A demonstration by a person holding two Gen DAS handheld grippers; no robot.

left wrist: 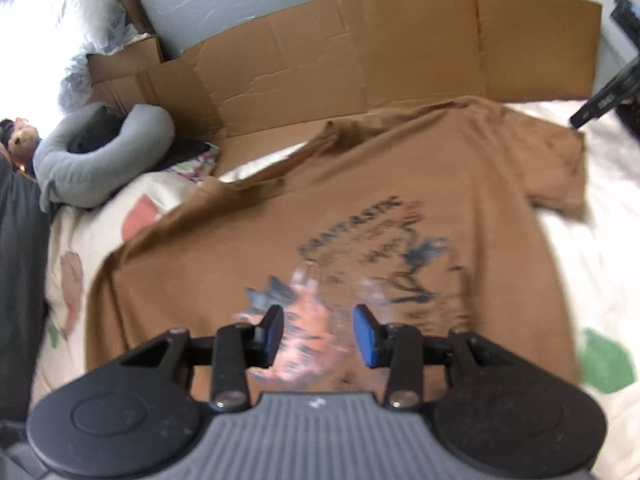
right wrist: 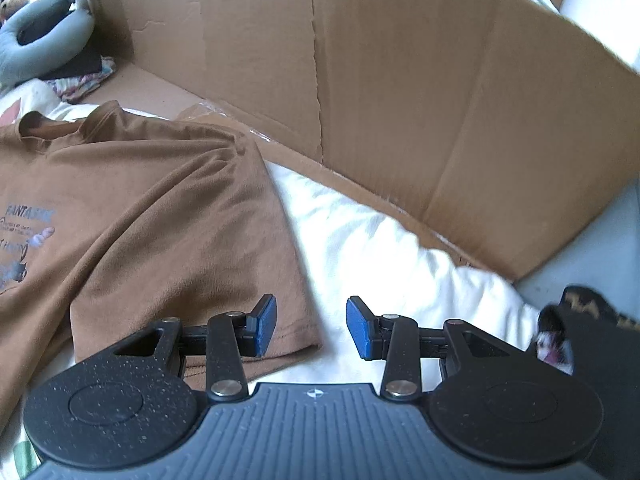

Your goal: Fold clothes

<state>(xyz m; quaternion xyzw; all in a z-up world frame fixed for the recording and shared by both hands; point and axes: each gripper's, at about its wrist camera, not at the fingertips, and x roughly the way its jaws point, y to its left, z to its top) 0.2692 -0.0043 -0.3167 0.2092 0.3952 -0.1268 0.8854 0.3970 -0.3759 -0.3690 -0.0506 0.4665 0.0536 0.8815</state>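
- A brown T-shirt (left wrist: 360, 200) lies spread face up on the bed (left wrist: 592, 280), printed side showing, with its collar toward the cardboard.
- The print (left wrist: 380, 256) on the T-shirt's chest is blurred in the left wrist view; the word at its top seems to read "FANTASTIC".
- The left tool (left wrist: 319, 334) hangs over the lower chest of the T-shirt, above the print. Its blue pads stand apart and nothing is between them.
- The right tool (right wrist: 311, 326) hangs over the outer edge of one short sleeve (right wrist: 240, 280) of the T-shirt. One pad is above the sleeve hem and the other above the white bed cover beside it; the jaws are apart and no cloth is pinched.
- A flattened cardboard sheet (left wrist: 360, 48) stands along the far side of the T-shirt, just beyond the collar.
- A grey neck pillow (left wrist: 100, 152) lies on the bed off to one side of the T-shirt's collar, near the cardboard's end.
- A dark object (right wrist: 592, 340) sits on the bed well away from the T-shirt, past the right tool; I cannot tell what it is.
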